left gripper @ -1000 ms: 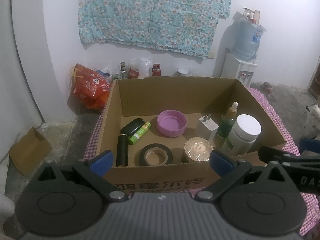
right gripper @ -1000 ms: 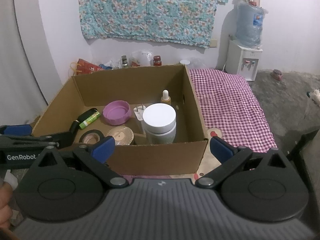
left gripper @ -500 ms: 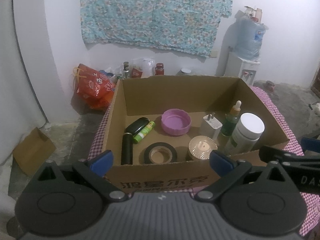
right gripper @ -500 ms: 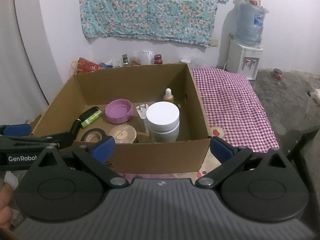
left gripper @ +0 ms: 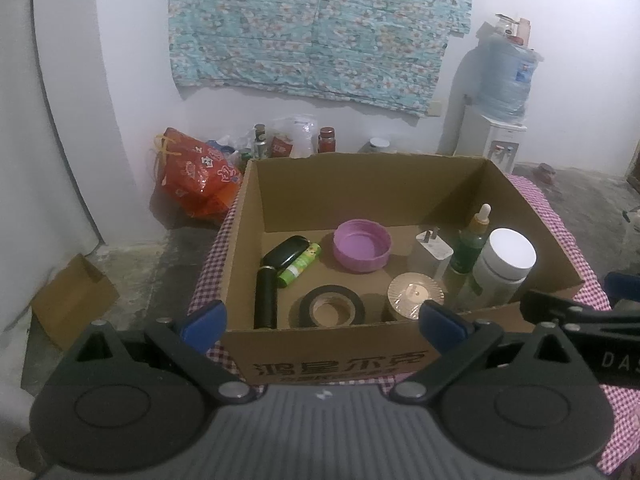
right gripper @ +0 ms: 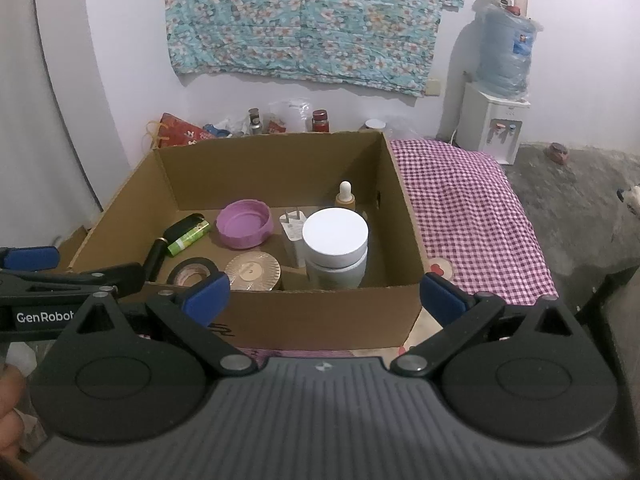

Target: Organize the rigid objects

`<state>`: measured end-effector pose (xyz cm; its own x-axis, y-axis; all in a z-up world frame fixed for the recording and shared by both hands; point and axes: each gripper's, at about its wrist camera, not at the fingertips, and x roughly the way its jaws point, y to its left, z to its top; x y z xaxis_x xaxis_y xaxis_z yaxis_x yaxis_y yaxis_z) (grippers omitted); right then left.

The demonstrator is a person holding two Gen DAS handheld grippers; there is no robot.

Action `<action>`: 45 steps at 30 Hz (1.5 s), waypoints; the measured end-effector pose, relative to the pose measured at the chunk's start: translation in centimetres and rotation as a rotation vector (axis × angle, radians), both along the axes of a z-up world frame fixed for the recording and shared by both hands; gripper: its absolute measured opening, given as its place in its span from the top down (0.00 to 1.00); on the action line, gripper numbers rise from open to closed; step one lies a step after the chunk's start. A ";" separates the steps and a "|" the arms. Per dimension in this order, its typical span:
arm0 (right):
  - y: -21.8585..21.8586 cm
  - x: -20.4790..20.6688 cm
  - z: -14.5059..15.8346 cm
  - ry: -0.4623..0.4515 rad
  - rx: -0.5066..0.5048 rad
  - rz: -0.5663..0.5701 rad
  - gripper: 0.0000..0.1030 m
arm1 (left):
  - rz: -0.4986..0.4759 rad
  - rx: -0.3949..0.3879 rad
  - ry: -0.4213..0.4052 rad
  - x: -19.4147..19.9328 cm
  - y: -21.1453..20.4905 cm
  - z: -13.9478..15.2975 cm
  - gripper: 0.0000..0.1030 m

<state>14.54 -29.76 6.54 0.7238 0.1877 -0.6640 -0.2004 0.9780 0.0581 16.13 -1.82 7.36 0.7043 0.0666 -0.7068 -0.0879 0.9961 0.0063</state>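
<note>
An open brown cardboard box (left gripper: pixel 276 200) sits on a purple checked cloth (right gripper: pixel 472 208). Inside, a black tape roll (left gripper: pixel 332 307) lies left of a round ribbed gold lid (left gripper: pixel 415 293). A white-capped plastic jar (left gripper: pixel 505 266) stands right of both, with a shallow purple plastic dish (left gripper: pixel 362 245) behind.

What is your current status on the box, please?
Left gripper and right gripper open, empty, short of the cardboard box. Items inside. Nothing in the way.

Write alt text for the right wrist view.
Open right tongs hover before a cardboard box holding a white-lidded jar, purple lid, tape roll and charger; checked cloth lies right.
</note>
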 end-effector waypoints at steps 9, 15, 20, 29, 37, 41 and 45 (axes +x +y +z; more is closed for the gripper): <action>0.1 0.0 0.2 -0.001 -0.004 0.003 0.01 | 0.004 -0.002 0.003 -0.2 0.1 0.2 0.01; 0.2 0.0 0.2 -0.001 -0.004 0.002 0.01 | 0.004 -0.001 0.003 -0.3 0.2 0.3 0.01; 0.0 0.1 0.2 0.002 0.000 0.006 0.01 | 0.004 -0.002 0.004 -0.2 0.2 0.3 0.01; 0.1 0.0 0.2 0.008 0.006 0.006 0.01 | 0.006 -0.002 0.006 -0.3 0.3 0.3 0.01; 0.0 0.1 0.2 0.011 0.007 0.007 0.01 | 0.011 0.000 0.007 -0.8 0.7 0.3 0.01; -0.1 0.2 0.2 0.013 0.009 0.009 0.01 | 0.012 0.001 0.007 -0.8 0.7 0.4 0.01; -0.1 0.2 0.2 0.014 0.012 0.011 0.01 | 0.013 0.001 0.008 -0.9 0.7 0.3 0.01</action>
<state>14.75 -29.82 6.72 0.7121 0.2031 -0.6721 -0.2099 0.9751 0.0723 15.23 -1.12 7.64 0.6975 0.0769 -0.7125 -0.1013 0.9948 0.0082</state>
